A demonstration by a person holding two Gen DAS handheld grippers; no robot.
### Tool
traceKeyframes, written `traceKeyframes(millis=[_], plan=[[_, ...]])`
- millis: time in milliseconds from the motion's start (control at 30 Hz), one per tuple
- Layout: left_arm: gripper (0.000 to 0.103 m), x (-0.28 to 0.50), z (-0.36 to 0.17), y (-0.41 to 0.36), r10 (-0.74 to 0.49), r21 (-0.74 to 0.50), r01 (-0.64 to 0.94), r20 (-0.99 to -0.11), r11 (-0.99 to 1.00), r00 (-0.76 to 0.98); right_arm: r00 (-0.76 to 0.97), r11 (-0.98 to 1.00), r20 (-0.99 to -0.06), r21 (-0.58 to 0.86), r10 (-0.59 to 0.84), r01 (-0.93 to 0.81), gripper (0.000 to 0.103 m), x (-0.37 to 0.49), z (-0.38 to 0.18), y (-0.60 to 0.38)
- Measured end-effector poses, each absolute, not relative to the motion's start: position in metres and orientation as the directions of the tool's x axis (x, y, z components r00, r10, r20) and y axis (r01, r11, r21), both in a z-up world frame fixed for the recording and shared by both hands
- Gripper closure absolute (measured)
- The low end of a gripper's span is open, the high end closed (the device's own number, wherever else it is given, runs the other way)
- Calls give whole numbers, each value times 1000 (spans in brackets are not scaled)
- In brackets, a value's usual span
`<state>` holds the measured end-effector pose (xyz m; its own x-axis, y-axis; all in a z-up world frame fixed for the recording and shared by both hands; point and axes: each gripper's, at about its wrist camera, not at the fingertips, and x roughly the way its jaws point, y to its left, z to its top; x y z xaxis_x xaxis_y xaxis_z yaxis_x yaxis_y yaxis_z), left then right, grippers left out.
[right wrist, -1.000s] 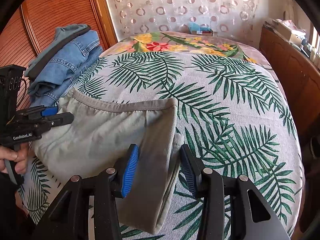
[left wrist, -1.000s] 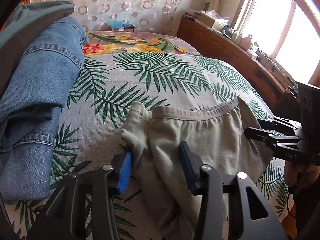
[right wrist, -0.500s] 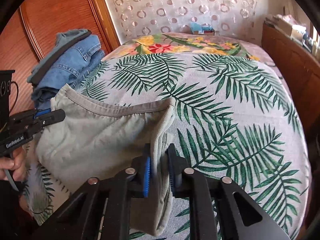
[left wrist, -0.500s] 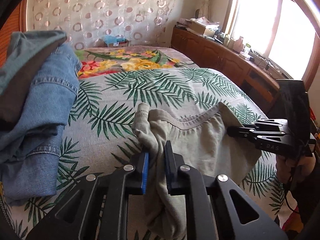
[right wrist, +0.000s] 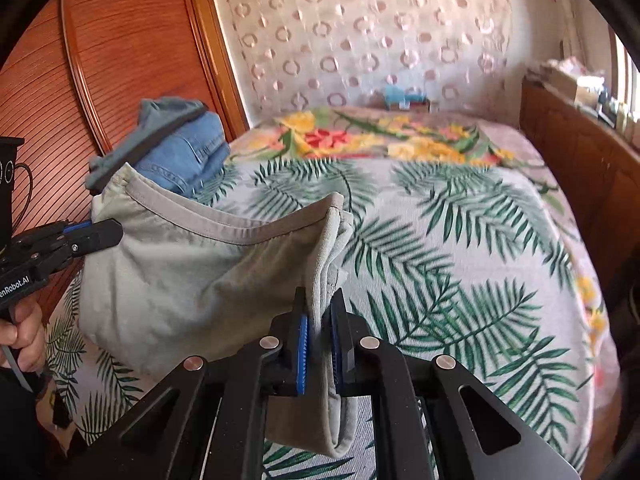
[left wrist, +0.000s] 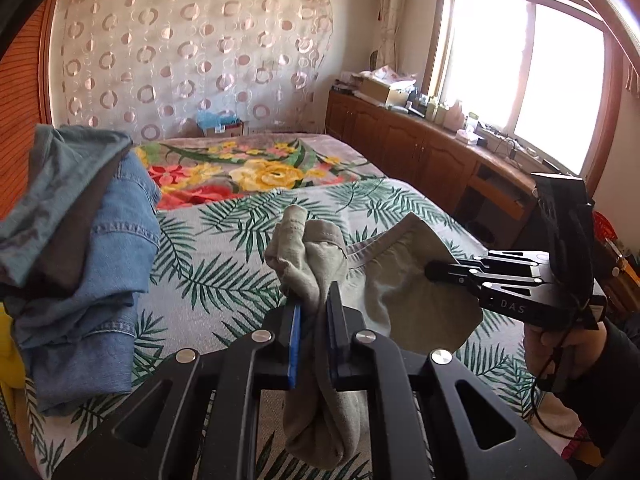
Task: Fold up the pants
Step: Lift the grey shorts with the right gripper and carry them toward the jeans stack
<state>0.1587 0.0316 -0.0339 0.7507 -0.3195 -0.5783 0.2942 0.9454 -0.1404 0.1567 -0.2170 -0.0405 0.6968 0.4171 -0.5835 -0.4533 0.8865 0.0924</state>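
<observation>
Grey-green pants (left wrist: 400,292) hang between my two grippers, lifted off the palm-leaf bedspread (left wrist: 224,276). In the left wrist view my left gripper (left wrist: 314,300) has its jaws closing on a bunched side of the waistband, pads pressing the cloth. My right gripper (left wrist: 430,270) pinches the other side there. In the right wrist view the right gripper (right wrist: 320,304) also has its jaws closing, pads squeezing the folded edge of the pants (right wrist: 192,280). The left gripper (right wrist: 114,232) grips the far waistband corner. The cloth below both grips hangs loose.
A pile of blue jeans (left wrist: 92,280) and dark clothes lies on the bed's left side, also as jeans (right wrist: 188,152). A wooden cabinet (left wrist: 420,152) runs under the window on the right. A wooden wardrobe (right wrist: 120,60) stands on the left. A person's hand (left wrist: 560,344) holds each handle.
Both grippers went from open around the pants' edges to clamped on them. Both then rose, lifting the waistband off the bedspread, the left one higher.
</observation>
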Motion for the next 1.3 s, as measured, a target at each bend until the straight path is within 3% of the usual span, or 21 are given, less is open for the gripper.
traceKeyframes(millis=[433,867,1300], plan=[[91,139,-14,45,-301,-113,284,-513,952,804,750,879,-497,55,436,-474,94,138,-14,-217],[91,144,2,73,-252,-95,237,-489,967,835,742,846,-479,6,470,-533,94,180,-10,-179],[91,163,53,146,-131,-79,109,-385,991,913,732,760,-378,-104,566,-641,94,242,52,-104]])
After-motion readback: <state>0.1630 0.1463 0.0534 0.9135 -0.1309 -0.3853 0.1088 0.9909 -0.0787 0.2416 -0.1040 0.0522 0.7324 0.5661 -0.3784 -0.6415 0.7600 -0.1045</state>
